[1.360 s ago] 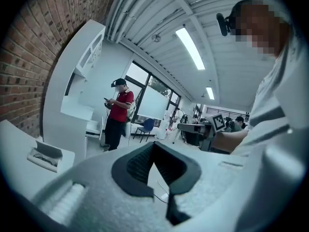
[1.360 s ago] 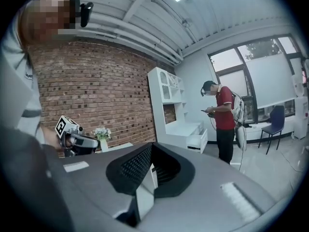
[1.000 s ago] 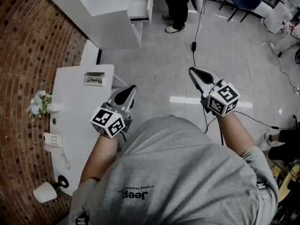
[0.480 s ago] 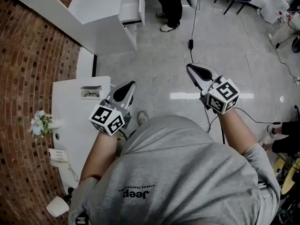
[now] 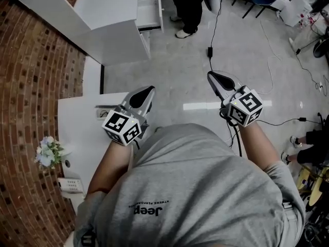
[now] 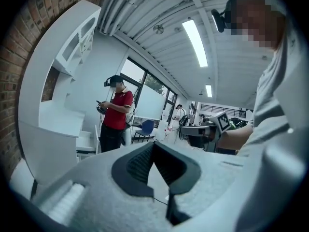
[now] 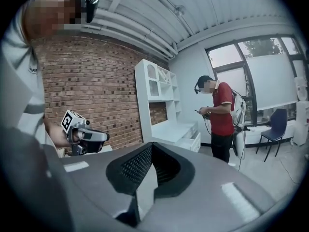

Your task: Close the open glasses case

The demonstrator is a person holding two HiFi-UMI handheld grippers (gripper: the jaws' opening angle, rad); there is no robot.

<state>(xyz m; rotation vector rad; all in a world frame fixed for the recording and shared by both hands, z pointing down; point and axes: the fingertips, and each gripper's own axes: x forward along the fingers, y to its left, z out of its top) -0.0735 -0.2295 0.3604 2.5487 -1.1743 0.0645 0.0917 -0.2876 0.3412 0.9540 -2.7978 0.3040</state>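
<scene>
The left tool (image 5: 144, 93) is closed, its jaws pressed together with nothing between them. It is held in the air, left of centre in the head view, over the upper right corner of the white desk (image 5: 77, 133). The right tool (image 5: 216, 79) is also closed and empty. It hangs right of centre over the grey floor (image 5: 175, 81), well apart from the desk.

The glasses case (image 5: 102, 113) sits on the desk near its upper edge, just left of the left tool's marker cube and partly hidden by that tool. Something dark shows inside it, but it is too small to make out the lid. Neither tool touches it.

Lower left on the desk stand a small bunch of flowers (image 5: 48, 154) and a telephone (image 5: 70, 185). A brick wall (image 5: 31, 71) fills the left edge. At the top, a white cabinet (image 5: 113, 14) has one drawer (image 5: 150, 13) pulled out, and a person in a red top (image 5: 190, 4) stands beside it.
</scene>
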